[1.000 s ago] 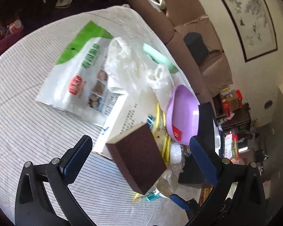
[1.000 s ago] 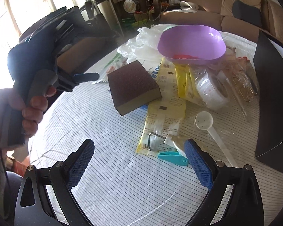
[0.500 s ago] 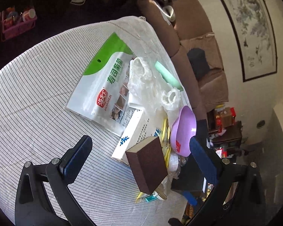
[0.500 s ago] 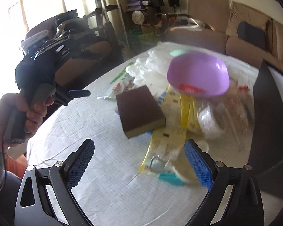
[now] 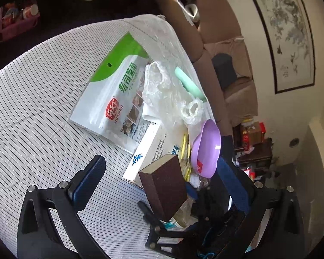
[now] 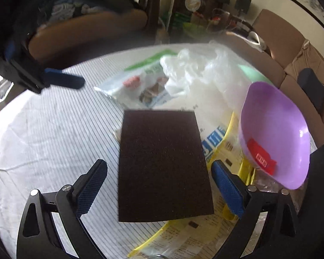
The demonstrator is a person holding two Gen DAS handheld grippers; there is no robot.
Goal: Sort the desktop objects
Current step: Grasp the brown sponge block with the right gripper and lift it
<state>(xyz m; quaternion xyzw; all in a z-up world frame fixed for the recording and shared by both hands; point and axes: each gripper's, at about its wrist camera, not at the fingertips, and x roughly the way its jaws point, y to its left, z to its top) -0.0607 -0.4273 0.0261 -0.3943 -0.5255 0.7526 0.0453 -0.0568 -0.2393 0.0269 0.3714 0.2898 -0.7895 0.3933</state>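
Observation:
A dark brown sponge block (image 6: 162,168) lies on a white box (image 5: 153,149) in the pile on the striped tablecloth (image 6: 43,129). My right gripper (image 6: 158,166) straddles the sponge and its jaws are closing. The right pad is at the sponge's edge, while a narrow gap shows at the left pad. In the left wrist view the sponge (image 5: 164,190) stands tilted, with the right gripper's black frame (image 5: 177,233) below it. My left gripper (image 5: 159,161) hovers open and holds nothing, back from the pile. One of its blue fingers (image 6: 62,78) shows at the left.
A purple bowl (image 6: 274,133) sits right of the sponge, over yellow packets (image 6: 226,138). Behind lie a green-and-white seaweed bag (image 5: 114,99), a crumpled clear plastic bag (image 5: 166,92) and a mint-green item (image 5: 188,84). A brown sofa (image 5: 226,43) borders the table's far side.
My right gripper swept in over the brown sponge, which now fills the space between its narrowing jaws. The left gripper barely shifted; the right gripper's frame came into its view.

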